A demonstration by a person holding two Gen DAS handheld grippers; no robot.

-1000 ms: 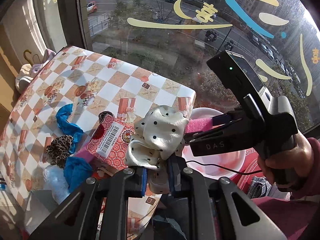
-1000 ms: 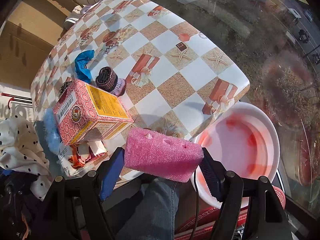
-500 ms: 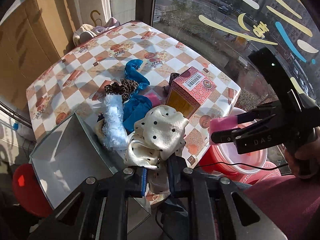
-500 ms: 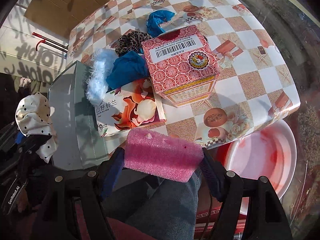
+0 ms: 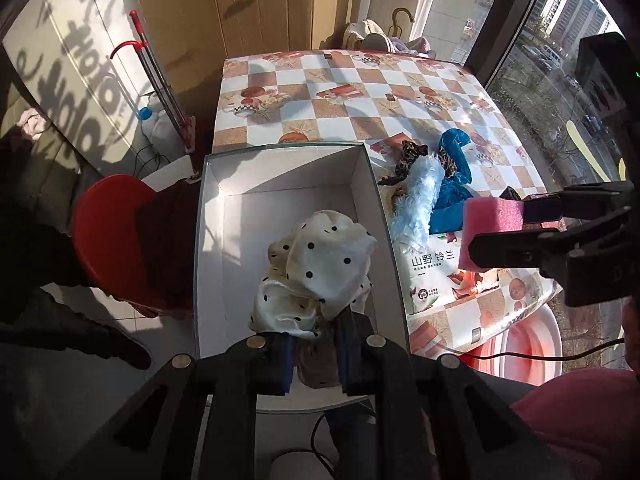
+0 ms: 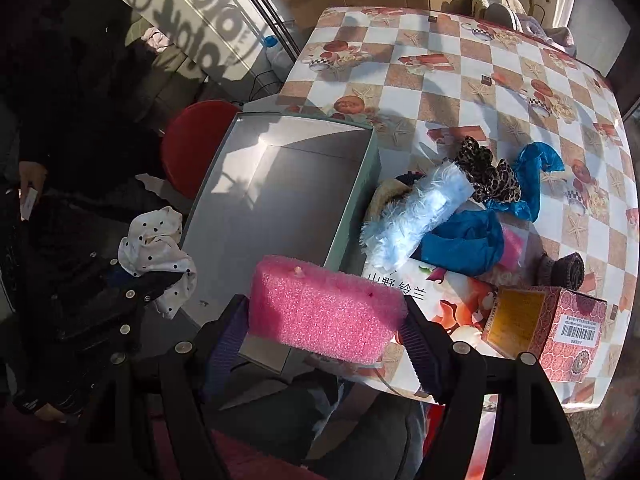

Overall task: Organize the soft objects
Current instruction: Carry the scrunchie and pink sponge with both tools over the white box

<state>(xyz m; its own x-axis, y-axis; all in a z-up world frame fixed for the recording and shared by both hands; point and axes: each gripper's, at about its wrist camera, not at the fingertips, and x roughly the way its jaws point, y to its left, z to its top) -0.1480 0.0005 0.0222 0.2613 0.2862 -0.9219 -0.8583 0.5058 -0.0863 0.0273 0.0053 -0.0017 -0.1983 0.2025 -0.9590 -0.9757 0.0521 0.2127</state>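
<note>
Checkered table [image 5: 360, 92] ahead; your left gripper [image 5: 316, 354] pinches the polka-dot cloth [image 5: 320, 268] over the white box [image 5: 288, 184], your right gripper [image 6: 326, 340] clamps the pink sponge [image 6: 324, 308].

Desk [image 5: 400, 92]: covered in a checkered cloth of white and tan squares with printed pictures.
Box [image 6: 276, 200]: open, white inside, at the desk's near left edge.
Beside the box: a white printed packet [image 6: 452, 300] under a pale blue fluffy cloth [image 6: 416, 212], blue fabric [image 6: 472, 240] and a leopard-print scrunchie [image 6: 486, 172].
Near right corner: red patterned carton [image 6: 560, 328] with a barcode.
</note>
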